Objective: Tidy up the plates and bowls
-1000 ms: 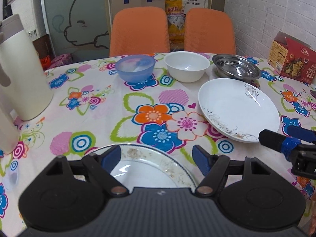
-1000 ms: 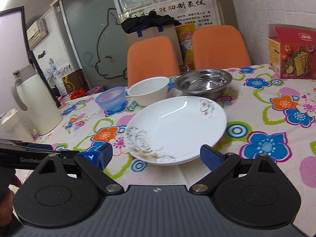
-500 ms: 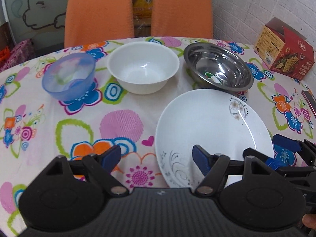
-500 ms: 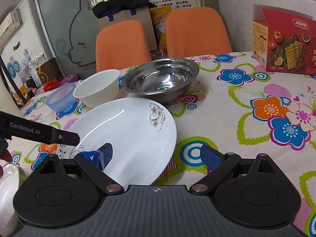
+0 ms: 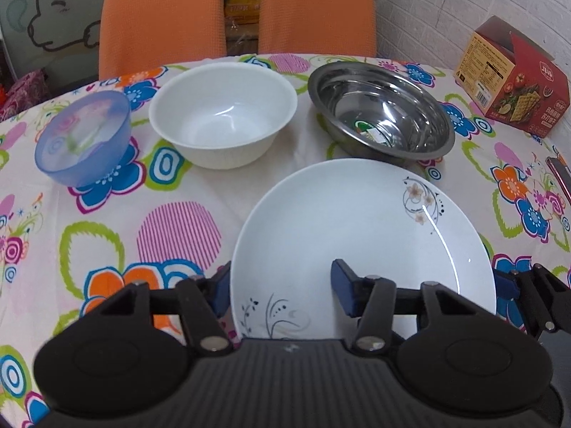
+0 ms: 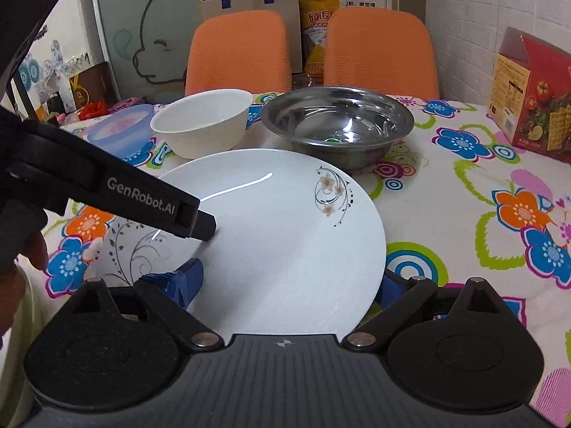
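Observation:
A white plate [image 5: 357,221] [image 6: 285,221] with a flower print lies on the floral tablecloth. My left gripper [image 5: 282,287] straddles its left rim: the left finger is hidden behind the rim and the right finger hangs over the plate. The jaws stand partly closed with a wide gap. In the right wrist view one of its black fingers [image 6: 160,207] reaches over the plate. My right gripper [image 6: 289,285] is open across the plate's near rim. Behind the plate stand a blue plastic bowl [image 5: 84,139], a white bowl [image 5: 223,114] and a steel bowl [image 5: 380,110].
A red cracker box [image 5: 510,78] [image 6: 535,96] sits at the table's right side, with a phone [image 5: 560,174] near the right edge. Two orange chairs [image 5: 164,14] stand behind the table. A person's hand [image 6: 14,260] holds the left gripper.
My left gripper moved from a gold-rimmed plate across to the flowered plate, and its jaws narrowed. My right gripper moved in until the plate's near rim sat between its fingers.

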A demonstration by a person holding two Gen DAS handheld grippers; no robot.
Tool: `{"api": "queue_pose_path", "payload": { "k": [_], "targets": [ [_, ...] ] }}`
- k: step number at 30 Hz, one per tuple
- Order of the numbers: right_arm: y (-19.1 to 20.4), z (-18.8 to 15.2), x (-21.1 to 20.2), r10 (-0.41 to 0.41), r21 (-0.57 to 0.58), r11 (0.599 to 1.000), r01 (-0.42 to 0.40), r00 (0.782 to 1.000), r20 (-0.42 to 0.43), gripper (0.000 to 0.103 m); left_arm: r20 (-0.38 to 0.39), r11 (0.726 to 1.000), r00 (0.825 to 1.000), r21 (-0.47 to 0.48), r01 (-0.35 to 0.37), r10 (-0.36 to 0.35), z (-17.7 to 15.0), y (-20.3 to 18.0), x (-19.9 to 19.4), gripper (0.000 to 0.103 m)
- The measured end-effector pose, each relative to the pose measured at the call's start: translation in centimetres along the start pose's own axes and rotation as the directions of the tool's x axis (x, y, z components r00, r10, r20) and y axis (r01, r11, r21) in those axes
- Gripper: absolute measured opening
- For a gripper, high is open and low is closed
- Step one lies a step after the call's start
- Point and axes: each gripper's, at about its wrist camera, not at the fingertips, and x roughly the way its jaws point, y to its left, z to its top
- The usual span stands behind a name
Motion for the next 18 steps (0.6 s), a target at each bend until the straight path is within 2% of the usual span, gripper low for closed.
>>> {"api": "queue_pose_path", "payload": {
  "k": [2,9,18],
  "targets": [
    [-0.3,0.1,-0.5,0.026,0.042,0.999,-0.026,1.0,0.0,0.085,0.012,1.0,1.0,0.009,-0.003,0.003,-0.2,-0.1,-0.6,0.048],
    [0.7,0.3,-2.3,0.021,0.036,0.999,-0.023,0.999,0.039,0.085,0.057,1.0,0.998,0.01,-0.01,0.009,-0.8,-0.1,-3.0,0.048],
    [4.0,0.2,-5.4,0.043,-0.017,0.999,-0.042,0.995,0.085,0.085,0.12,0.999,0.992,-0.031,-0.022,0.026,-3.5,1.6,-8.3,0.047]
  ]
}}
